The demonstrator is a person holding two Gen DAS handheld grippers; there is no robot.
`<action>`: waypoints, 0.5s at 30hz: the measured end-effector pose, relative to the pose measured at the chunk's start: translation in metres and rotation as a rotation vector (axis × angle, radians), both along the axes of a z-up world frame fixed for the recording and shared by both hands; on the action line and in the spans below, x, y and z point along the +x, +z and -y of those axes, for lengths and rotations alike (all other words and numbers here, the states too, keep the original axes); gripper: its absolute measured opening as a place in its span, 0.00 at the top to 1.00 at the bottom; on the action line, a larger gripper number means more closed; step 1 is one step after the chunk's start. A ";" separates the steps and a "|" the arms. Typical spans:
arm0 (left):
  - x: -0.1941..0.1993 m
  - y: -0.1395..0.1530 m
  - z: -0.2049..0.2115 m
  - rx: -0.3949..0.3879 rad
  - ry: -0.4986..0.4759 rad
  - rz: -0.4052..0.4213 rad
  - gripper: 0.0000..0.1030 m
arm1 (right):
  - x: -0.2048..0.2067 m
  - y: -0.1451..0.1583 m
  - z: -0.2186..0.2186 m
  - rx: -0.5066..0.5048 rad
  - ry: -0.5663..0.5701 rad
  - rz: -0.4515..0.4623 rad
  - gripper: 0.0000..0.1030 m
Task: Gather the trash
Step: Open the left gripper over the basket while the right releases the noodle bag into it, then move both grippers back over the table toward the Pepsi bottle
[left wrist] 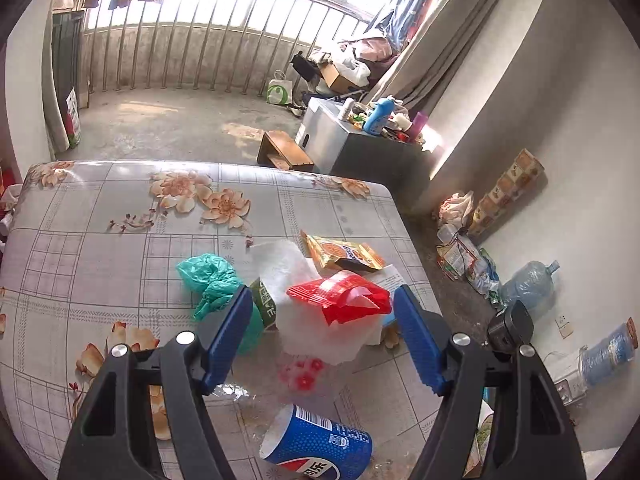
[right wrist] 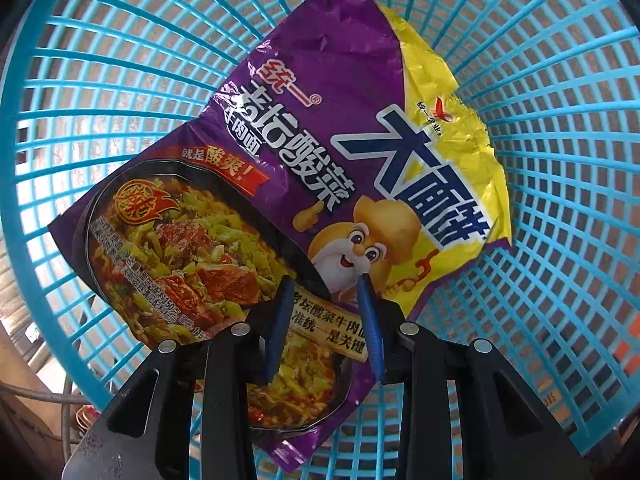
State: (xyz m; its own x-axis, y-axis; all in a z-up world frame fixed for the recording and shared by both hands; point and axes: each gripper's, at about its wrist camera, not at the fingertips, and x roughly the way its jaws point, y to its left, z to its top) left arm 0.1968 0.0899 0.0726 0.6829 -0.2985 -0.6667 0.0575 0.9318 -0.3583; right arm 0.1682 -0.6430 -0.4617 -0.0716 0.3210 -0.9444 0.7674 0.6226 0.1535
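In the left wrist view my left gripper [left wrist: 322,300] is open above a floral table [left wrist: 100,220], its fingers astride a red plastic wrapper [left wrist: 340,296] lying on white tissue [left wrist: 320,332]. Around it lie a green plastic bag [left wrist: 210,278], an orange snack packet [left wrist: 340,254], a small green packet [left wrist: 266,302] and a blue Pepsi cup [left wrist: 318,446] on its side. In the right wrist view my right gripper [right wrist: 326,284] is partly open over a purple noodle packet [right wrist: 300,152] that lies inside a blue mesh basket [right wrist: 560,160]. The packet sits loose between and below the fingers.
The table's right edge drops to a floor with plastic bottles [left wrist: 528,284], bags and a power strip [left wrist: 568,380] by the wall. Beyond the table stand a wooden box [left wrist: 284,152] and a cluttered grey cabinet [left wrist: 340,136].
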 end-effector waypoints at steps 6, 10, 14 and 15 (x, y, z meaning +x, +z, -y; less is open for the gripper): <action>0.000 -0.002 -0.020 0.015 0.067 0.011 0.31 | 0.012 -0.030 -0.007 0.014 0.089 -0.094 0.58; -0.005 -0.001 -0.026 0.009 0.076 0.025 0.31 | -0.004 -0.005 -0.007 -0.070 0.054 -0.068 0.56; -0.014 0.002 -0.029 -0.006 0.067 0.065 0.31 | -0.034 0.061 -0.017 -0.256 0.112 0.033 0.48; -0.017 0.004 -0.029 -0.010 0.063 0.075 0.31 | -0.043 0.082 -0.024 -0.311 0.137 0.062 0.46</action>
State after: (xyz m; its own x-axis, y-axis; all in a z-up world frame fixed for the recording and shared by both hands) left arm 0.1796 0.1188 0.0762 0.7487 -0.2594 -0.6101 0.0259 0.9310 -0.3641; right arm 0.1254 -0.6190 -0.3800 -0.0340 0.0085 -0.9994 0.6684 0.7437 -0.0164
